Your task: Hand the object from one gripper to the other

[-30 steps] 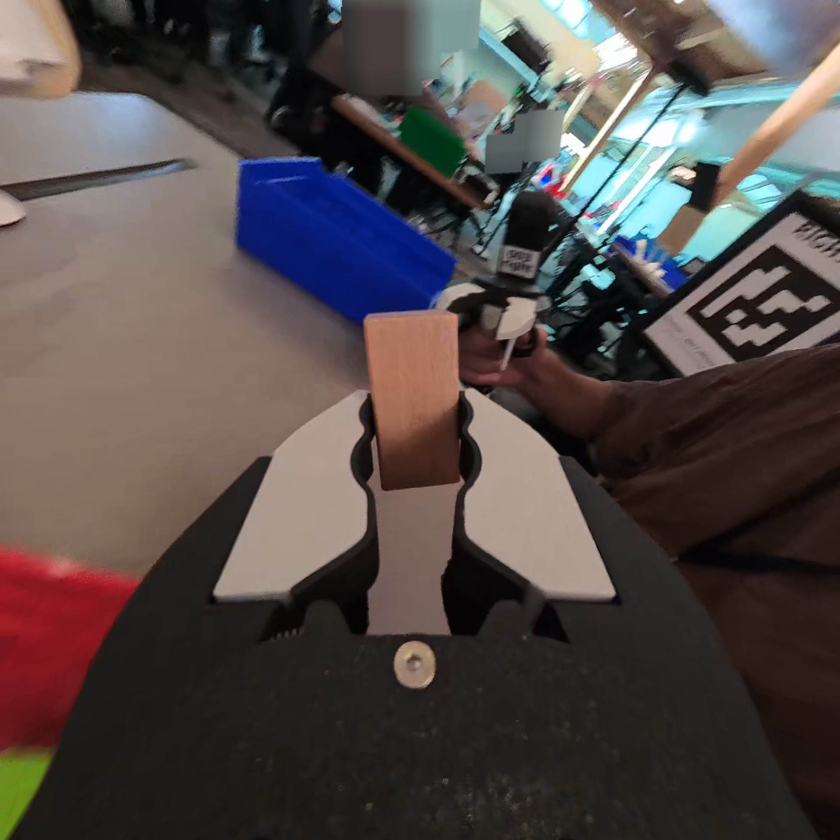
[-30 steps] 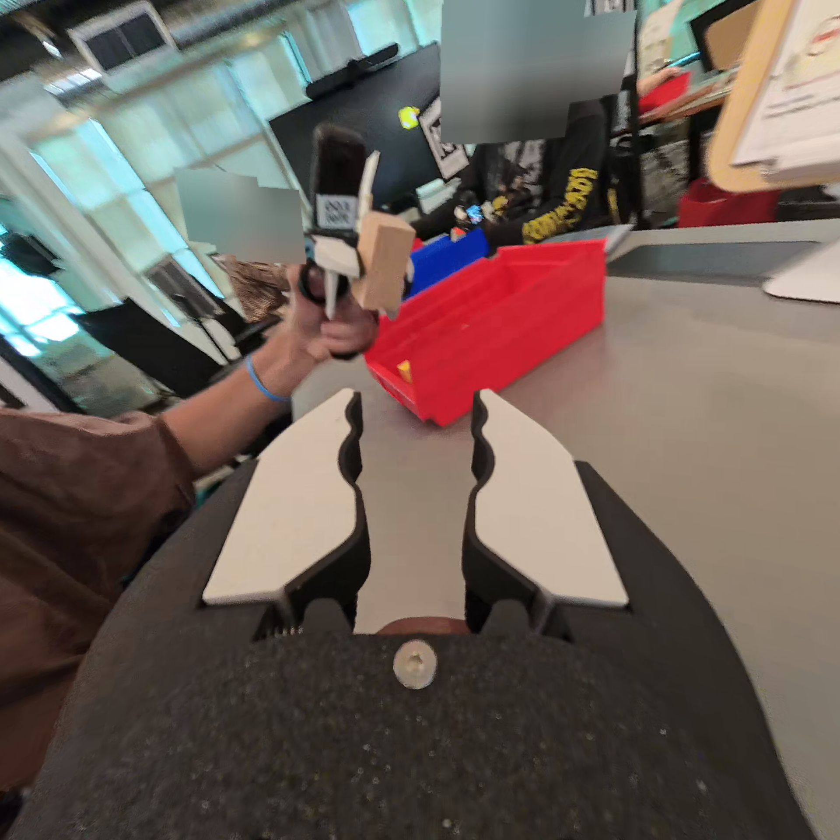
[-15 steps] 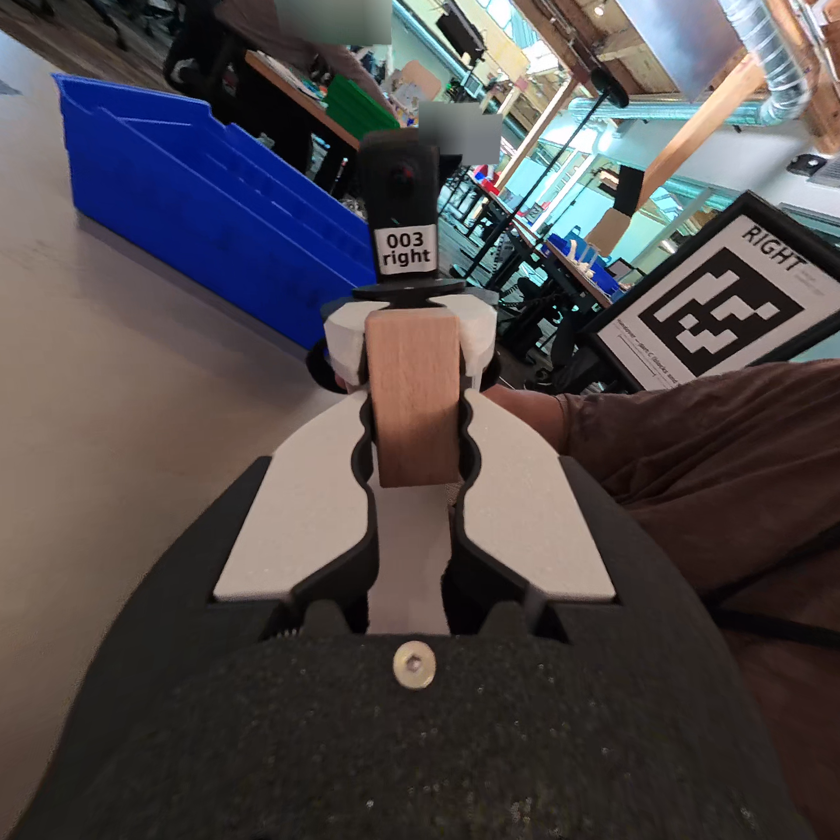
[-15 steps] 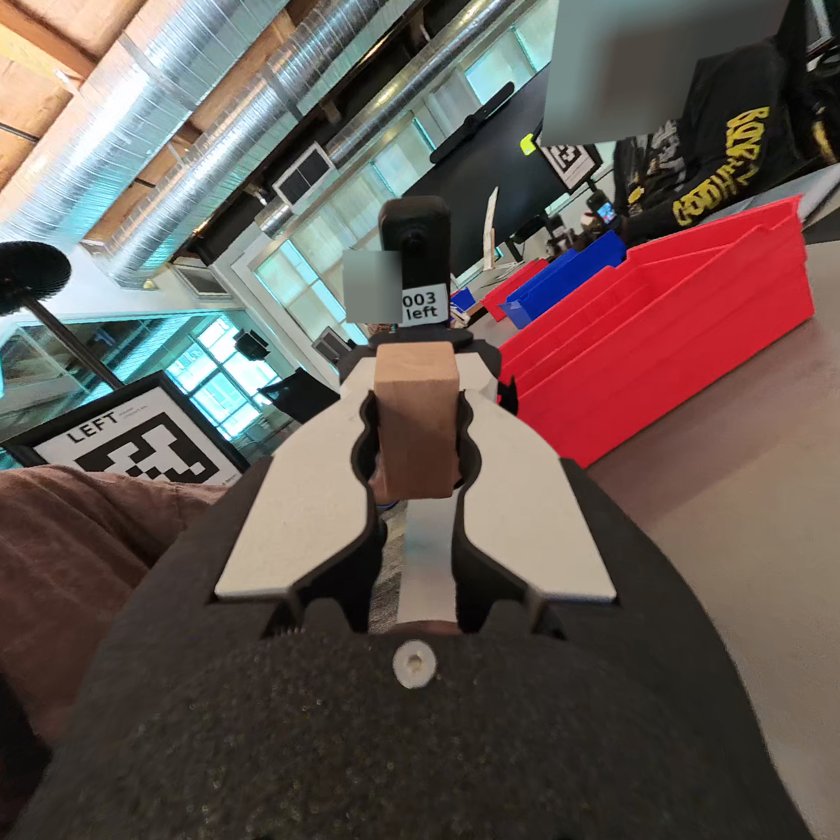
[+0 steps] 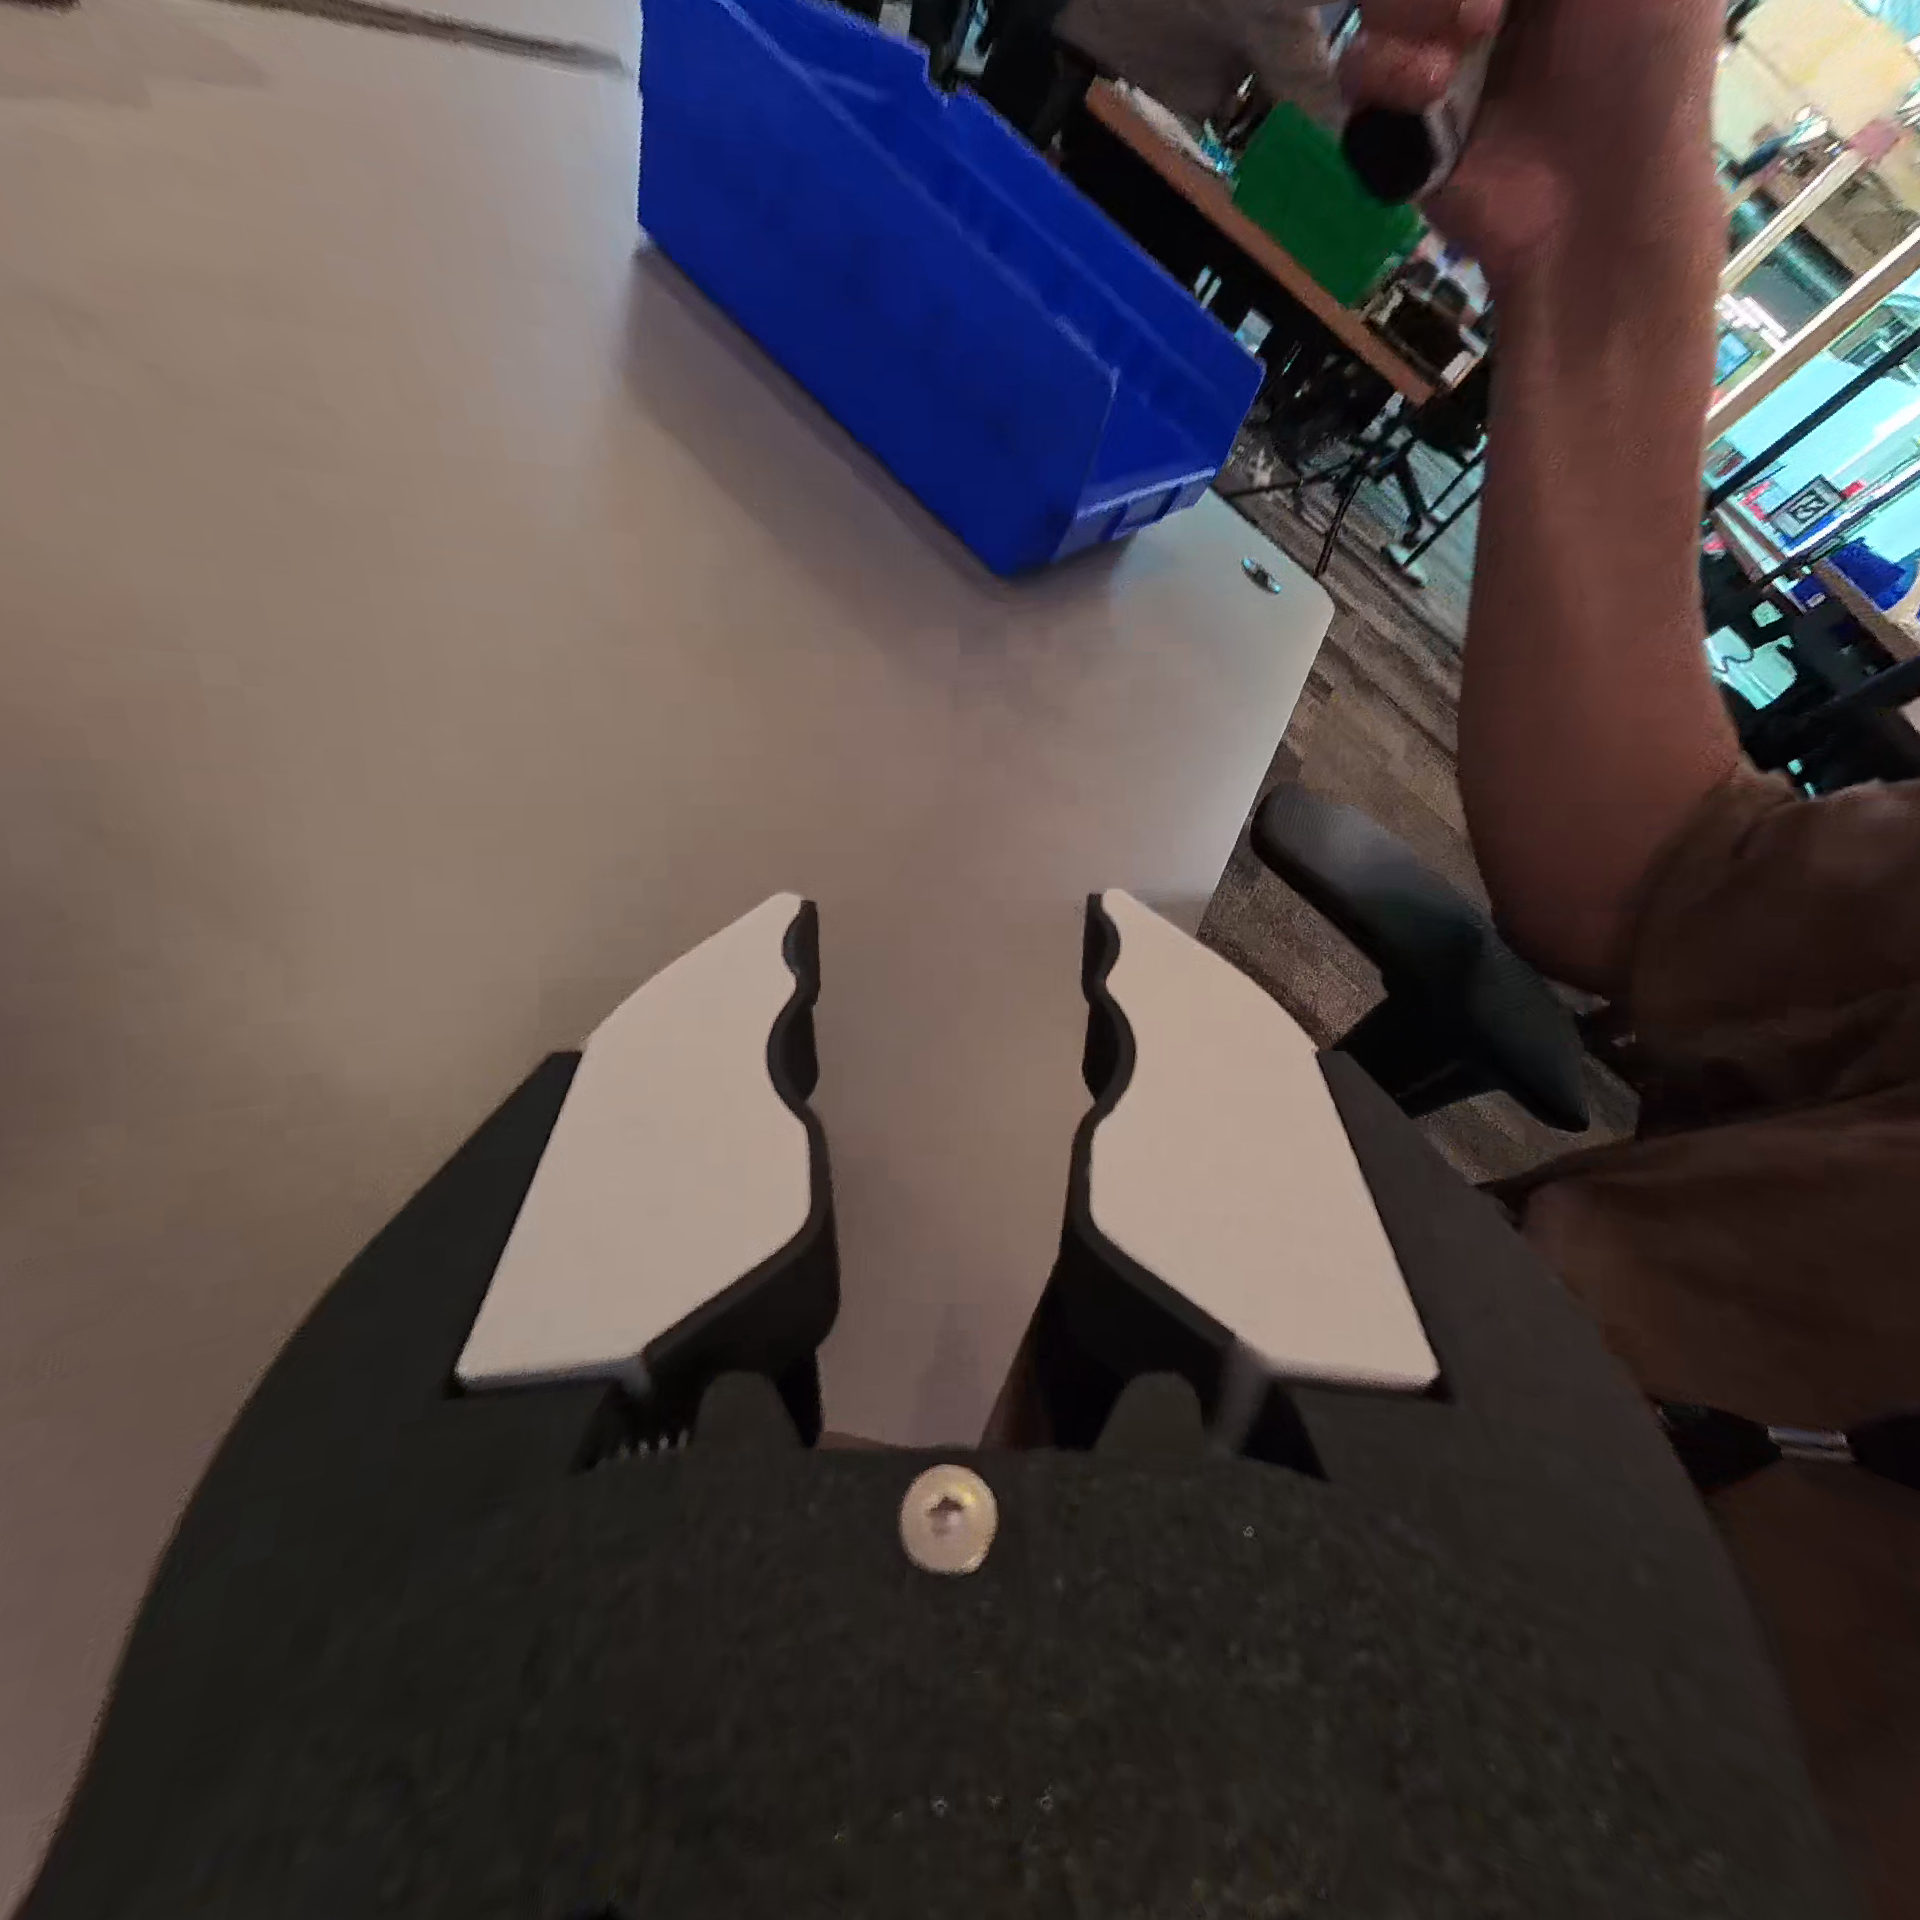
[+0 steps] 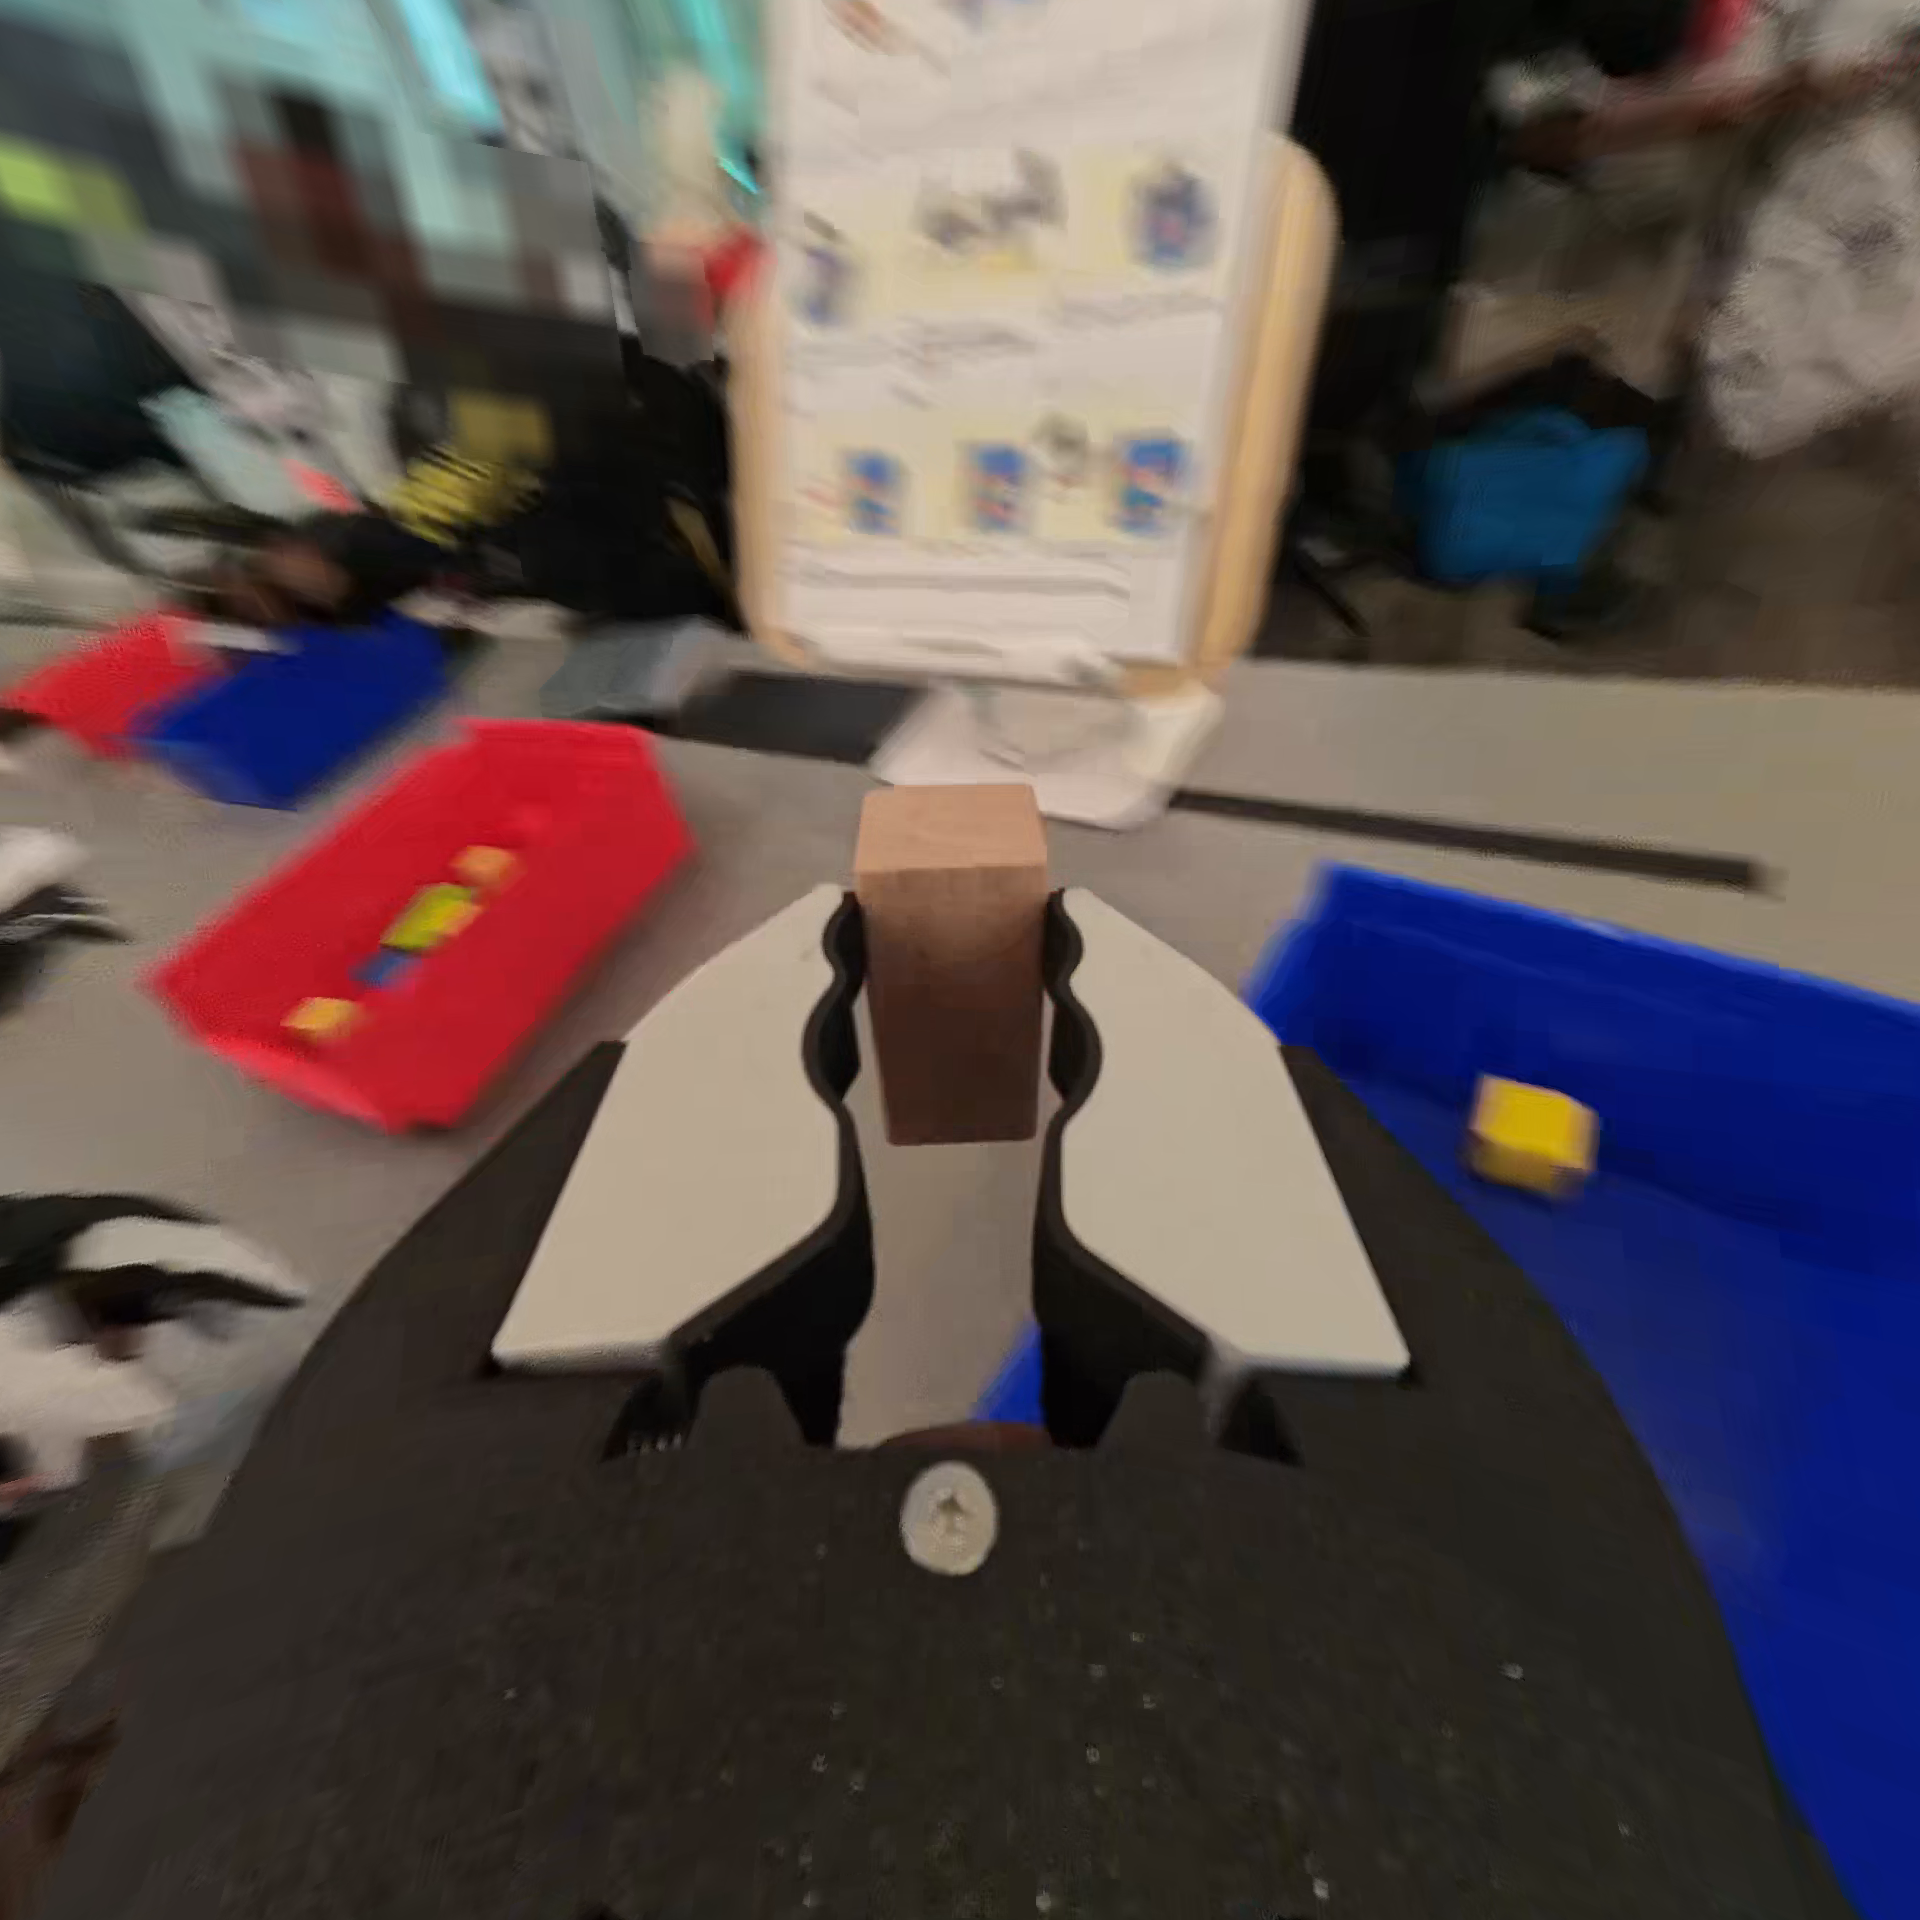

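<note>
Wooden block sits clamped in the right gripper, blue bin at three o'clock; left gripper spread, empty.

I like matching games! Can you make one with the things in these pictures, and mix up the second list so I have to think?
Things:
1. wooden block
2. yellow cube
3. left gripper
4. red bin

States or places:
A. open, with nothing between its fingers
B. lying inside the blue bin
C. holding several small coloured blocks
D. clamped in the right gripper

Right pairs: 1-D, 2-B, 3-A, 4-C
</note>
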A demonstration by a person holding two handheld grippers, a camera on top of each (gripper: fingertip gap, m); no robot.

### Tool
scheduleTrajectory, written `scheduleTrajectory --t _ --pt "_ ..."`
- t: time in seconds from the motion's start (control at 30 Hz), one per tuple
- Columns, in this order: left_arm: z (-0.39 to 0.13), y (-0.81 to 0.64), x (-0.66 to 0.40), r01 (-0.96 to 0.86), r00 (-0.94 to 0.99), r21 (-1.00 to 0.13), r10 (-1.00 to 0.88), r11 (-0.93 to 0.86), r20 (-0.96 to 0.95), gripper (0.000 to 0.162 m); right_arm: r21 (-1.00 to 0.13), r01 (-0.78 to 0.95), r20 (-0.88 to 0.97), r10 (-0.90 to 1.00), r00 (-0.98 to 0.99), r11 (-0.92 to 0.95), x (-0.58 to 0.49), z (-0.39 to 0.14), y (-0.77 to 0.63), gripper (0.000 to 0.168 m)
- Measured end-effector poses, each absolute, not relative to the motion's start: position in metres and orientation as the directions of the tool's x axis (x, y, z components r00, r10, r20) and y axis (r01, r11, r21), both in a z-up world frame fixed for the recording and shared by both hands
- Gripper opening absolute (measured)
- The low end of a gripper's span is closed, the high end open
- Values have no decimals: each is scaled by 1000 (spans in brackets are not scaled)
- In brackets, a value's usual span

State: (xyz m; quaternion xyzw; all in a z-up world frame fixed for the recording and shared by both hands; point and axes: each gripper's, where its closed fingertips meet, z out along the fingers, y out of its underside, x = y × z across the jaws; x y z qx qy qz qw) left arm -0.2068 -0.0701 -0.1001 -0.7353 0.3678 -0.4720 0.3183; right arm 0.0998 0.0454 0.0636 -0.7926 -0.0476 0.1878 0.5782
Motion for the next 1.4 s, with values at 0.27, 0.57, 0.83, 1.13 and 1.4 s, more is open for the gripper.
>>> scheduleTrajectory --t 0.27,0.57,0.83,1.13,1.4 --pt "-107 -71 -210 -286 285 -800 -844 -527 454 48 -341 -46 -12 -45 999 -939 220 -122 53 34" --pt "-108 -75 -213 -311 283 -800 -854 -513 437 48 -61 -52 17 -53 998 -997 201 -181 17 34" --pt "-113 -74 -213 -344 301 -806 -870 -482 391 48 -129 -54 34 -59 998 -990 199 -182 22 37" --pt "-119 -61 -225 -384 350 -832 -897 -400 270 56 -890 121 -19 300 954 -440 67 -23 24 54" --pt "-80 -14 -280 -487 400 -847 -916 -214 1 56 -971 209 48 766 641 -114 -121 -80 -77 60"
